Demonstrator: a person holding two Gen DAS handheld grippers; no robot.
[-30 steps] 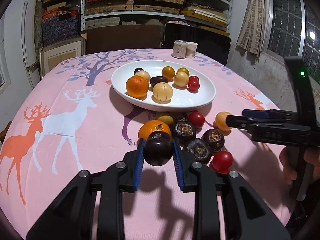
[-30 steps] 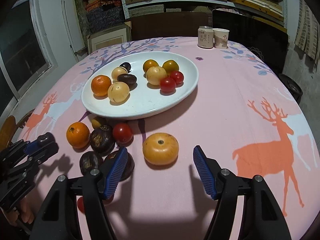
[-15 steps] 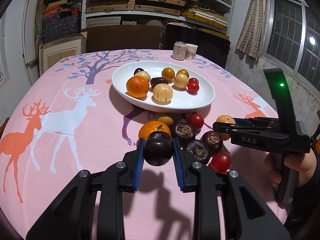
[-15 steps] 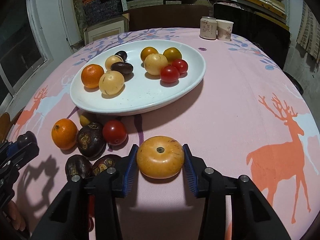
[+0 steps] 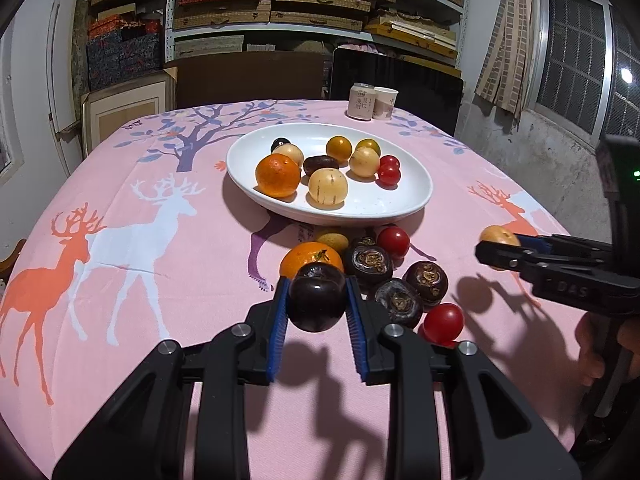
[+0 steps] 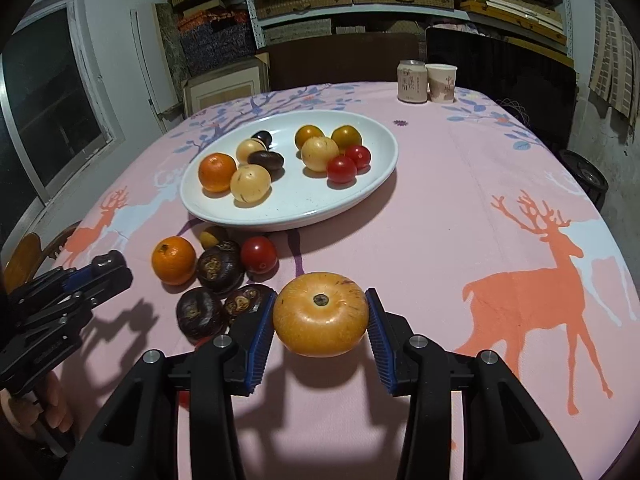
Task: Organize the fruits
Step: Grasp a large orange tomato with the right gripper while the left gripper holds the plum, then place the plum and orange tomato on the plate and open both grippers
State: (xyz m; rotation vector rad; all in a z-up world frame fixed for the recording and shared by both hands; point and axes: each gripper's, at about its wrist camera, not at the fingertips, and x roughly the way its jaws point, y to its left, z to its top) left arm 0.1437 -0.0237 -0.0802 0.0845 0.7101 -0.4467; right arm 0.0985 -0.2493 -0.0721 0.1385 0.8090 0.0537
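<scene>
My left gripper (image 5: 317, 300) is shut on a dark purple round fruit (image 5: 317, 297) and holds it above the pink tablecloth. My right gripper (image 6: 321, 316) is shut on a yellow-orange round fruit (image 6: 321, 314), lifted off the cloth; it also shows in the left wrist view (image 5: 498, 237). A white oval plate (image 5: 408, 200) holds several fruits. In front of it lie an orange (image 5: 310, 258), dark brown fruits (image 5: 372, 262), red tomatoes (image 5: 443, 323) and a small yellow fruit (image 5: 332, 239).
A can (image 6: 411, 82) and a paper cup (image 6: 441, 83) stand at the table's far edge. Dark chairs and shelves with boxes are behind the table. A wooden chair back (image 6: 24, 258) is at the left edge.
My right gripper closed on the yellow-orange fruit and lifted it off the cloth. My left gripper kept holding the dark purple fruit, almost still.
</scene>
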